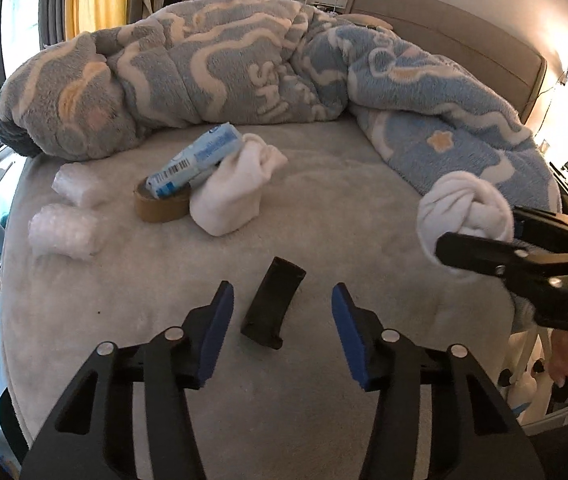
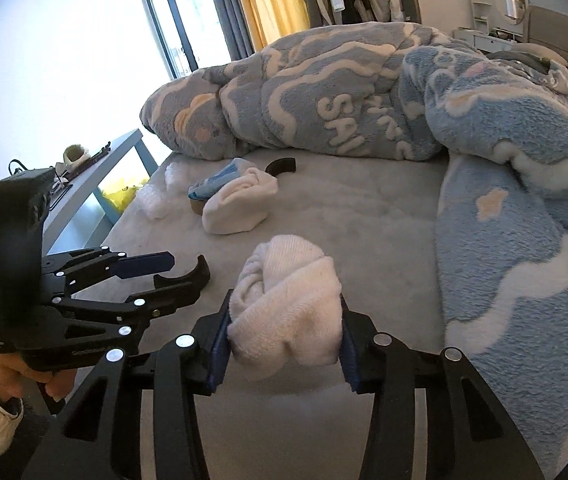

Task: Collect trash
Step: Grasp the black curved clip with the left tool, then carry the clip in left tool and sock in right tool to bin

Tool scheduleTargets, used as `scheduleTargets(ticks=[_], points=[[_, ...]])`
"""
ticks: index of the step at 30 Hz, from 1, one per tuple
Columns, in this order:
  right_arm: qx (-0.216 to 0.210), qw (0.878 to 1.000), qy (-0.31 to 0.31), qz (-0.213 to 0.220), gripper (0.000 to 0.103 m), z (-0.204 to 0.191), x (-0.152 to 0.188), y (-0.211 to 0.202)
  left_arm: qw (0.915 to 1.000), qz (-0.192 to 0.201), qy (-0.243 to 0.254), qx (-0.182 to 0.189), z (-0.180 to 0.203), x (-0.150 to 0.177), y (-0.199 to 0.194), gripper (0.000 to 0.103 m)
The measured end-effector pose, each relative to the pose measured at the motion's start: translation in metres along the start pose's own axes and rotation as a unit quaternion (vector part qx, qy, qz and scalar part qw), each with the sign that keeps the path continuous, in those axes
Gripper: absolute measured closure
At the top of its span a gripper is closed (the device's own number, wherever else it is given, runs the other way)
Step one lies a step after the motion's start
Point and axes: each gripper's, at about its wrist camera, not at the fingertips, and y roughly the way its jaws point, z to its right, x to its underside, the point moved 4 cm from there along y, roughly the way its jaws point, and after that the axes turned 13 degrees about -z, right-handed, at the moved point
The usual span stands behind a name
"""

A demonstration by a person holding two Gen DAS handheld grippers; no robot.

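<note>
Right wrist view has the right claw (image 2: pixel 286 354) clamped on a rolled white sock (image 2: pixel 288 308) at lower centre, both blue pads pressed into its sides, lifted just above the grey bed (image 2: pixel 364 216). Left wrist view has the left claw (image 1: pixel 280 326) spread apart at bottom centre, straddling a curved black plastic piece (image 1: pixel 272 304) that lies flat on the bed between the pads. Further up left lie a tape roll (image 1: pixel 162 204), a blue packet (image 1: pixel 196 164), another sock (image 1: pixel 232 196) and two bubble wrap wads (image 1: pixel 64 236). To grab well, I'd lower the left claw square over the black piece's narrow width before squeezing, as it looks thin and may slip
</note>
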Motion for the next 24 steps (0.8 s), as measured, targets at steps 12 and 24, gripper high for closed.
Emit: scheduleTargets(ticks=[12,24], points=[[-0.002,1.0,0.003,0.0,0.057,0.013,0.007,-0.007,0.9993,-0.022,-0.031,0.005,-0.007,-0.004,0.019,0.072],[-0.007,1.0,-0.004,0.003,0.057,-0.004,-0.005,-0.008,0.9985,-0.002,-0.05,0.022,-0.014,-0.003,0.003,0.08]])
